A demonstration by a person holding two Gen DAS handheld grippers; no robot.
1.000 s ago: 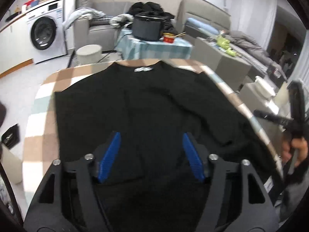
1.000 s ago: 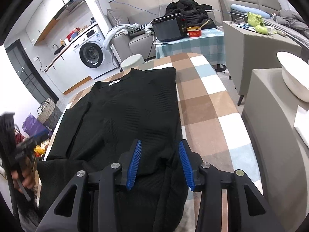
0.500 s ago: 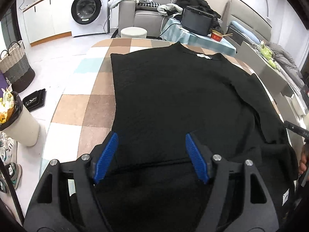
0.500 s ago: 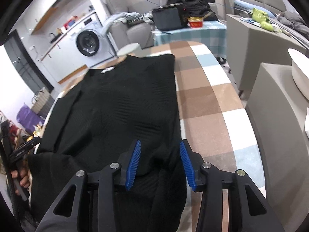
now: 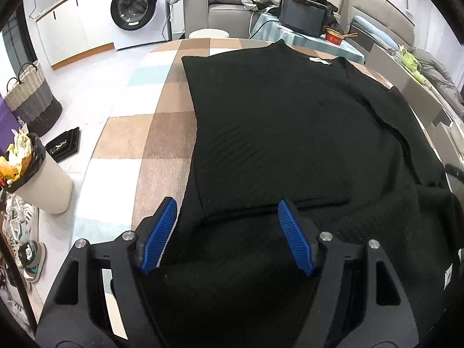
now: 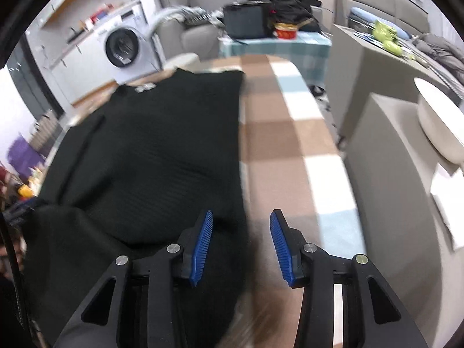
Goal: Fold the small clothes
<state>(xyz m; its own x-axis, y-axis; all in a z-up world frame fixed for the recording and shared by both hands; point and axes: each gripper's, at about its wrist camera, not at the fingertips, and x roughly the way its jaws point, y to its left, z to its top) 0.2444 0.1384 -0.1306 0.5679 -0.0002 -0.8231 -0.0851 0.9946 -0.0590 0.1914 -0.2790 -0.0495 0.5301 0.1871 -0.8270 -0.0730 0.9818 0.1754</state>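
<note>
Both hand-held grippers, left and right, hang jaws apart over the black sweater on the checked tabletop.

washing machine (white), grey sofa

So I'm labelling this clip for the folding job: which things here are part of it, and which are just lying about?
Part of the job:
black sweater
checked table cover
left gripper
right gripper

Lying about:
washing machine
wicker basket
bin
red bowl
shoes
</note>
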